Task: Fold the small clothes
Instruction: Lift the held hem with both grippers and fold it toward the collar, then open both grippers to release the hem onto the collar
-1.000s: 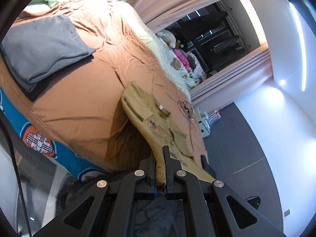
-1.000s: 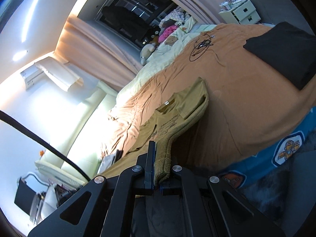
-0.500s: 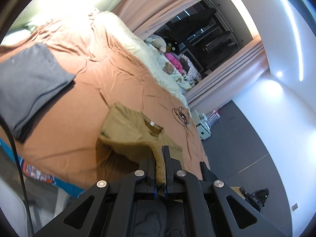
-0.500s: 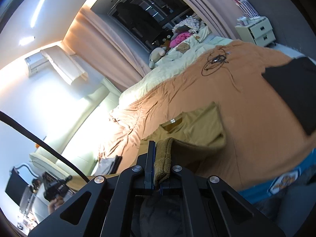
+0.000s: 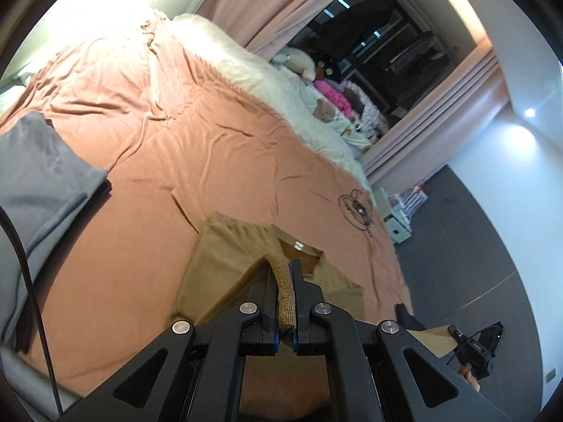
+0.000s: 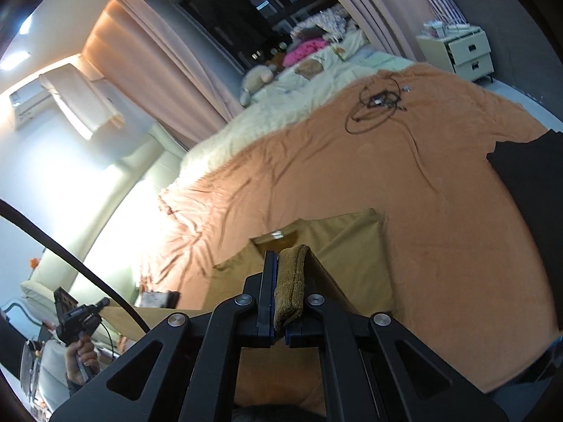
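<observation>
A small tan shirt (image 5: 225, 256) lies on the orange bedspread (image 5: 197, 147), collar and label facing up. My left gripper (image 5: 285, 281) is shut on its ribbed hem and holds it lifted over the shirt body. My right gripper (image 6: 286, 277) is shut on the other end of the ribbed hem of the same shirt (image 6: 348, 242), also raised above the collar area. The lower half of the shirt hangs folded up from the bed toward both grippers.
A folded grey garment (image 5: 31, 176) lies left on the bed. A dark folded garment (image 6: 531, 204) lies right. A black cable coil (image 6: 376, 105) sits farther back. Cream blanket and plush toys (image 5: 302, 66) lie at the far end. A white nightstand (image 6: 464, 52) stands beyond.
Both grippers have carried the shirt's hem up and forward over the bed. The shirt, earlier hanging off the bed edge, now lies on the bedspread with its lower half doubled toward the collar.
</observation>
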Motion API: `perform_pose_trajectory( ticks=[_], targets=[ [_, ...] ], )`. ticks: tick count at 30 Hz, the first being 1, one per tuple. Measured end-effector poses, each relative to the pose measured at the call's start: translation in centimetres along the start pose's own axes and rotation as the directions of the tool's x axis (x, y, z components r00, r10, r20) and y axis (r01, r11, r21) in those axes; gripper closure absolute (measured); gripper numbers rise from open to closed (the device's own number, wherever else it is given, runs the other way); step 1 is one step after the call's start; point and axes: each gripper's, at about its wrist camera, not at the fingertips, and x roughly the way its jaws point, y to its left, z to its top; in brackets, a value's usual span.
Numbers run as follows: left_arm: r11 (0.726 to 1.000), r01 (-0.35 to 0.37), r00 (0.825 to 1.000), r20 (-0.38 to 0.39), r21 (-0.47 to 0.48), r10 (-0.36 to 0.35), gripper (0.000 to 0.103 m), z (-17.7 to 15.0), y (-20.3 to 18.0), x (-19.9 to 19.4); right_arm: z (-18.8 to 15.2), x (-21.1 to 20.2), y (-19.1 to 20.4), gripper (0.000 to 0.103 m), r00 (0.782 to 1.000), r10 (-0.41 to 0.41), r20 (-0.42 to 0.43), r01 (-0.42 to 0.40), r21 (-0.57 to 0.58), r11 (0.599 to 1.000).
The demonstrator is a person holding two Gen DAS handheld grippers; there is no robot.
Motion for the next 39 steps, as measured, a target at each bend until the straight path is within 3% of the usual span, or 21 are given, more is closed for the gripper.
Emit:
perform_pose_trajectory(
  ticks=[11, 18, 31, 35, 39],
  targets=[
    [0.990, -0.137, 0.984, -0.115, -0.028, 0.133, 0.099, 2.2, 4.1, 12.7, 4.7, 12.2, -2.7, 0.103, 0.990, -0.080, -0.118, 0.087, 0.057, 0.995],
    [0.976, -0.208, 0.966, -0.168, -0.065, 0.195, 0.099, 2.4, 7.3, 18.7, 5.1, 18.8, -3.6, 0.103, 0.971, -0.159, -0.178, 0.170, 0.046, 0.984],
    [0.979, -0.195, 0.975, -0.116, -0.060, 0.188, 0.099, 5.7, 5.8, 18.8, 7.5, 21.6, -2.3, 0.103, 0.978, -0.156, -0.142, 0.164, 0.047, 0.985],
    [0.975, -0.215, 0.973, -0.104, -0.058, 0.208, 0.099, 6.4, 5.9, 19.2, 7.7, 22.3, -2.5, 0.103, 0.978, -0.166, -0.129, 0.173, 0.041, 0.984],
    [0.964, -0.265, 0.958, -0.119, -0.026, 0.261, 0.098, 6.5, 6.3, 21.5, 7.3, 23.7, -2.6, 0.103, 0.969, -0.211, -0.129, 0.216, 0.027, 0.976]
  ],
)
